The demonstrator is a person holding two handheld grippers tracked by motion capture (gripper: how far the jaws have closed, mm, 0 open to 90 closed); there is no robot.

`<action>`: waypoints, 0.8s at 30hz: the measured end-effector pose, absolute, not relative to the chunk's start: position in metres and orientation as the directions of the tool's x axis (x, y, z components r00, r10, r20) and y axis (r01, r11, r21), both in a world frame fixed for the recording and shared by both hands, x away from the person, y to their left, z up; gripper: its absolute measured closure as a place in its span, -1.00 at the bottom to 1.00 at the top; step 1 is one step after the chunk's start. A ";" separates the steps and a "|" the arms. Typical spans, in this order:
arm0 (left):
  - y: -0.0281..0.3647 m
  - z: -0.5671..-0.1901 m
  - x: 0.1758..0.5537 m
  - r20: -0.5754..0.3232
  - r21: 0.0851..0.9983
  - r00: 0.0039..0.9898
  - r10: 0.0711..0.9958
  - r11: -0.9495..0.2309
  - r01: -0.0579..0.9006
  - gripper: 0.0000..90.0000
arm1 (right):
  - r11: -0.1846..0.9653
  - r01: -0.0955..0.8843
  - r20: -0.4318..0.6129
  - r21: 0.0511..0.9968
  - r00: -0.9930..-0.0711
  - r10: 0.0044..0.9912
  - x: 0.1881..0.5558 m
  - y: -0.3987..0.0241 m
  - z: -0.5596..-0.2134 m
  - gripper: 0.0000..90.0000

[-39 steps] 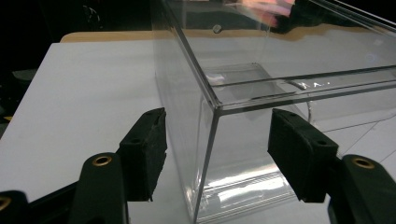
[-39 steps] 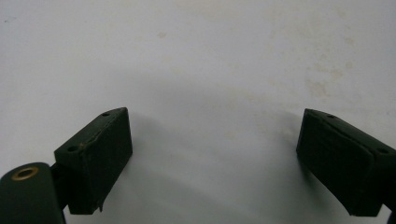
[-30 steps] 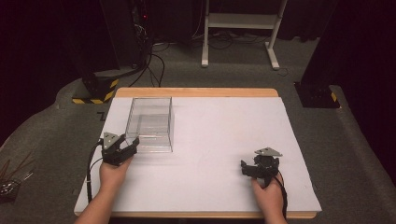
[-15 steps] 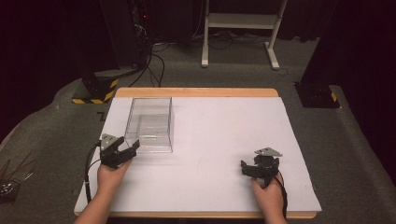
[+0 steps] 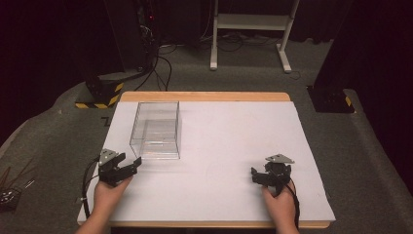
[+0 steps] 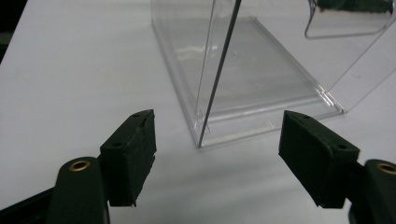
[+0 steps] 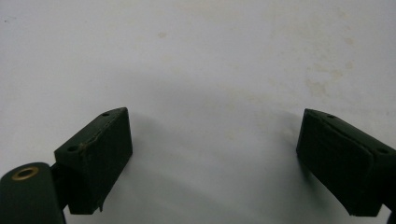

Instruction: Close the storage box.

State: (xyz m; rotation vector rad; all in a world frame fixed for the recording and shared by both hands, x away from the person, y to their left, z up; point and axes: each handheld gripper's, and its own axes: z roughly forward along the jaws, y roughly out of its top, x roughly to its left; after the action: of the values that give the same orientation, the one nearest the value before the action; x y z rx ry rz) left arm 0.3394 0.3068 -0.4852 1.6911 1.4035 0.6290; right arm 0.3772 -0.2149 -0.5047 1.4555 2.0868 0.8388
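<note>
Each hand carries a black tool: left tool (image 5: 127, 168), right tool (image 5: 265, 176). A grey three-cornered plate (image 5: 279, 158) tops each, and a thin black cable (image 5: 87, 176) trails back from it past the wrist. Up close, the jaws are blocky black pads (image 6: 132, 154) with ribbed faces, small screw holes and a brass-ringed pivot (image 6: 79, 164). Forearms are bare, no sleeves.

The setting is a laboratory or recording studio. A white-topped desk (image 5: 234, 146) stands on grey carpet (image 5: 58, 146) among black curtains (image 5: 44, 39), with an equipment rack (image 5: 141, 29), trailing floor cables (image 5: 160, 63) and a hazard-striped stand base (image 5: 100, 92) behind it.
</note>
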 end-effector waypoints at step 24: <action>0.297 -0.508 0.318 0.005 0.736 0.303 0.953 -0.208 0.644 -0.53 | 0.258 0.660 -0.028 0.706 -0.337 0.941 0.377 -0.215 -0.505 -0.77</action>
State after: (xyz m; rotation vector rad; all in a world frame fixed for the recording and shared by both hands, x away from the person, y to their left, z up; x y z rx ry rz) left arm 0.3180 0.2969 -0.5079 1.9407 1.4159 0.6275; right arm 0.3771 -0.2148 -0.5047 1.4508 2.0870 0.8383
